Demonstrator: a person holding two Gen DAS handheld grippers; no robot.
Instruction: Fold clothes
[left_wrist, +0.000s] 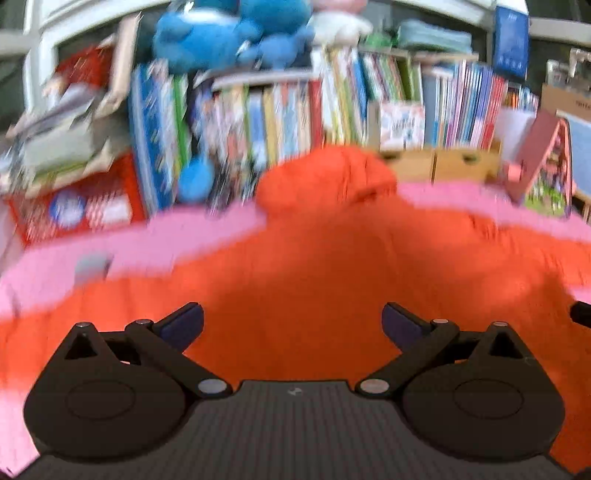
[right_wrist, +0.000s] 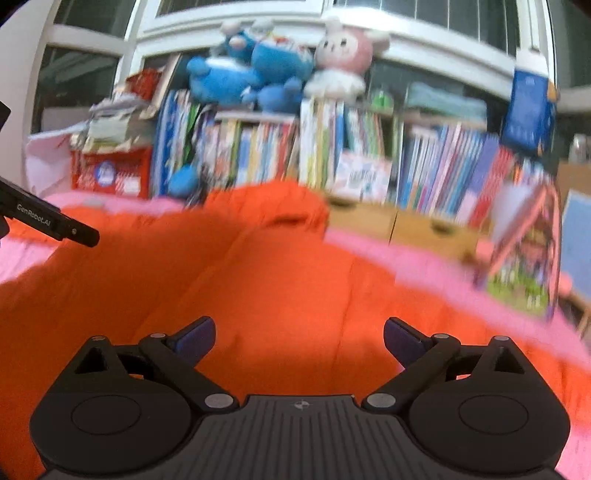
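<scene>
An orange garment (left_wrist: 332, 258) lies spread over a pink surface (left_wrist: 147, 247), filling most of the near ground in both wrist views. Its hood (left_wrist: 332, 177) bunches up at the far side, just before the bookshelf (left_wrist: 295, 110). In the left wrist view the cloth runs out to the right edge, and on the left its border slants from the hood down toward the near left, leaving a wide band of bare pink beyond it. In the right wrist view the garment's right border curves away from the hood toward the near right, with a strip of pink between it and a wooden drawer unit (right_wrist: 406, 225) and a picture book (right_wrist: 524, 266) propped upright at the far right. Blue plush toys (right_wrist: 251, 74) and a pink-and-white plush rabbit (right_wrist: 343, 59) sit on top of the shelf, well behind the cloth. Both pictures are blurred, so folds and seams are hard to read.

The left gripper (left_wrist: 291, 321) hangs over the near part of the garment, tilted downward, its tongs spread wide with only cloth showing below the gap and nothing pinched. The right gripper (right_wrist: 299, 336) sits likewise over the near cloth, tongs spread wide and empty. The left gripper's black finger (right_wrist: 62, 227) shows at the left edge of the right wrist view, above the garment's left part.
</scene>
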